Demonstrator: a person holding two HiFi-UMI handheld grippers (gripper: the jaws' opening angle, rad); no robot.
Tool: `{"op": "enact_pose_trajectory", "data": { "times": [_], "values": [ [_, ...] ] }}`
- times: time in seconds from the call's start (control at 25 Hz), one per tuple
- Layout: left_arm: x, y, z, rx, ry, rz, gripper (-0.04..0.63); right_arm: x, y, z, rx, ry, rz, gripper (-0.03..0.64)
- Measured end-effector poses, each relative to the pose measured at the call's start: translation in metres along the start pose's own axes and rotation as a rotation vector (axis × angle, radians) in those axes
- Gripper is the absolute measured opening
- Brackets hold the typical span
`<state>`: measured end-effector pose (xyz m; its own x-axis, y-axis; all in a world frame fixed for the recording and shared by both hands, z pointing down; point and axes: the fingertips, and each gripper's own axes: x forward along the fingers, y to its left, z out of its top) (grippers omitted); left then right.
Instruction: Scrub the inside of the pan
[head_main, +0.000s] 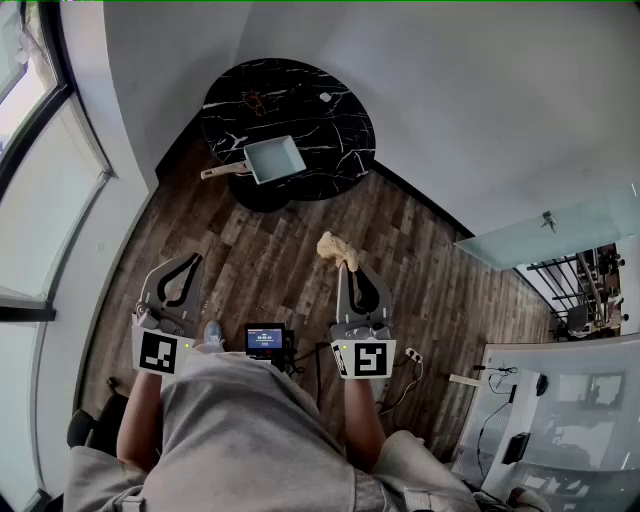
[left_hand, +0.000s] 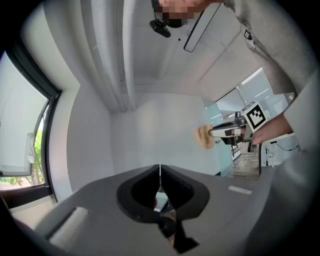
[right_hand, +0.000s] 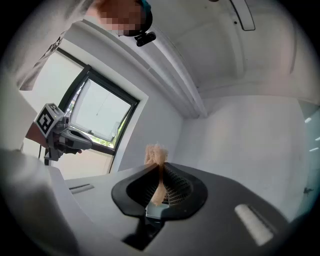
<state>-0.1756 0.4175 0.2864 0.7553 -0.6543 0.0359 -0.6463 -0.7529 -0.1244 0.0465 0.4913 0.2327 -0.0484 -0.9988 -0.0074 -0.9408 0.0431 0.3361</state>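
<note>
Right tool (head_main: 347, 268) is clamping tan fibrous pad (head_main: 335, 248); left tool (head_main: 192, 260) is resting closed, empty. Approach likely: pale square pan (head_main: 275, 158) is lying at 12 o'clock, awaiting forward reach.

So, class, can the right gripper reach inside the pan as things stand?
Not from here, probably: the right gripper, shut on a tan scrubber, is well short of the square pan. Its open top and the wooden floor between look unobstructed.
</note>
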Motion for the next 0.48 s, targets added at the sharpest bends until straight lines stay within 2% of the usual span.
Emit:
{"op": "enact_pose_trajectory", "data": {
  "times": [0.28, 0.48],
  "values": [
    [0.003, 0.009, -0.005, -0.015, -0.002, -0.021, 0.005, 0.014, 0.000, -0.012, 0.083, 0.053, 0.019, 0.046],
    [0.010, 0.011, -0.009, -0.032, 0.006, -0.050, 0.005, 0.013, -0.004, -0.020, 0.085, 0.101, -0.001, 0.048]
  ]
}}
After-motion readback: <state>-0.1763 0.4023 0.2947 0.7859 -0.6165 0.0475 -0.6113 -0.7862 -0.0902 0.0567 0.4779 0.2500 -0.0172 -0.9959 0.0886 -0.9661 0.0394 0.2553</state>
